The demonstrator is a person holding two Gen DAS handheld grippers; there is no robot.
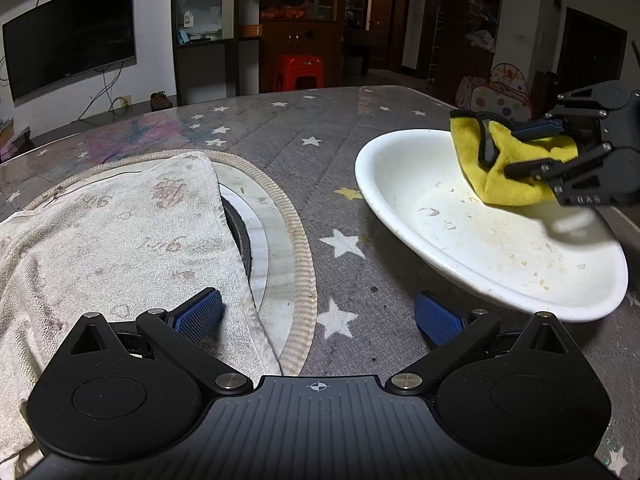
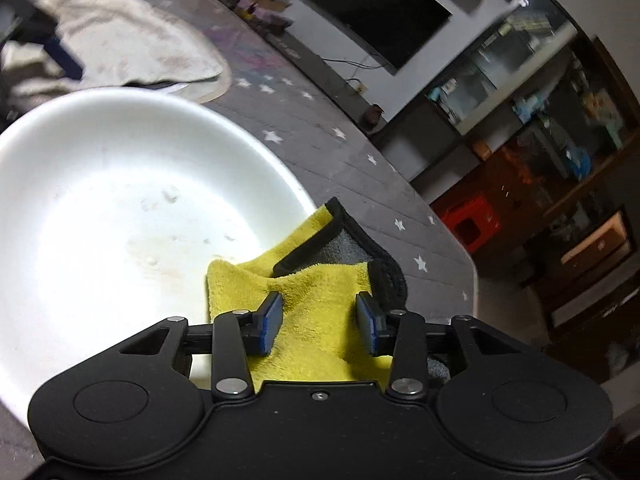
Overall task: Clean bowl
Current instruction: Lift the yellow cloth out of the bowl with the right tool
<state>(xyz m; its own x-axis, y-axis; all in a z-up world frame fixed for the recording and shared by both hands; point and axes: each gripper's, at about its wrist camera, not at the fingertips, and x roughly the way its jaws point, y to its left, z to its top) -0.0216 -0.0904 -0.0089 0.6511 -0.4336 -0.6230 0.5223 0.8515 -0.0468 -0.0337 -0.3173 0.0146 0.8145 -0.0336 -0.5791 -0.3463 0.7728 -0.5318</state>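
Bowl on the table, right of the towel. Right gripper pinches the cloth over the bowl's near side (residue inside). Left gripper spread, empty. Bowl looks rigid, slick, breakable, likely to slide: brace the rim with 1 claw.

Ahead of you the table wears a grey quilted cover with white stars under a glossy sheet. To your left a dark flat television hangs on a white wall, cables trailing beneath it. A glass-fronted cabinet stands beside it, then dark wooden shelving. A red plastic stool sits on the floor past the table's far edge. A spotted play tent shows at your right. The room is dim.
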